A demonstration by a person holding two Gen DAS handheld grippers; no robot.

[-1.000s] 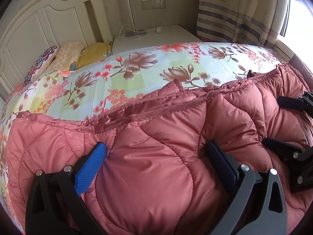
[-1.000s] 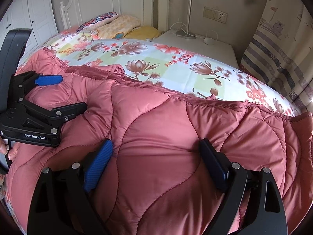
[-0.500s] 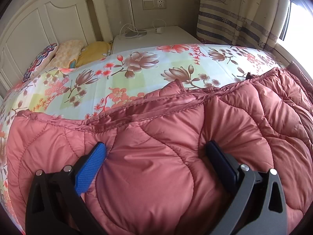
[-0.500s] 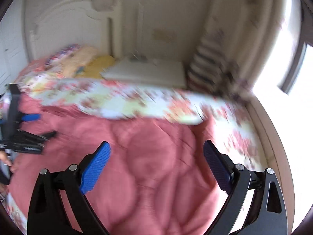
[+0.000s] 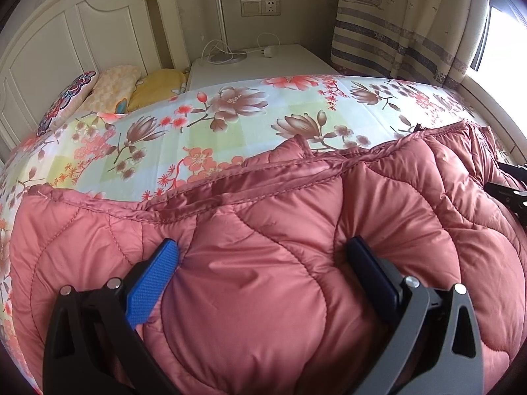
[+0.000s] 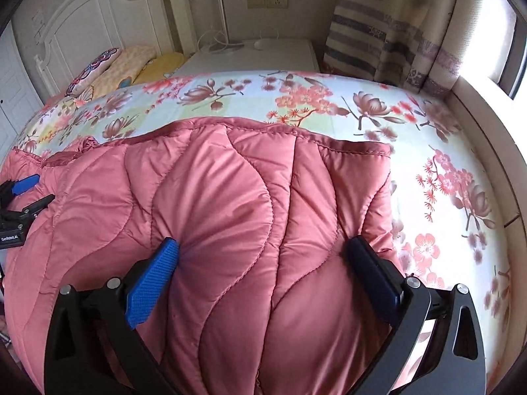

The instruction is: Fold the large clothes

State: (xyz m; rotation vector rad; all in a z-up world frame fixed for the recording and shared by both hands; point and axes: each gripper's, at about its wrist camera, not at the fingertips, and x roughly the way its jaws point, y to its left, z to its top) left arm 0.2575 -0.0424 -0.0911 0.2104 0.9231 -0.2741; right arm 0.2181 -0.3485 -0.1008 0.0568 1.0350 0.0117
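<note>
Right wrist view: my right claw (image 6: 262, 263) spreads wide over the pink quilted coat (image 6: 230, 204), which lies on the flowered bed sheet (image 6: 428, 171) near the bed's front edge. Its jaws have just been opening, puffed fabric bulging between the pads without being pinched. My left claw (image 5: 263, 260) also stands wide apart, both pads sunk into the coat's padding.
</note>
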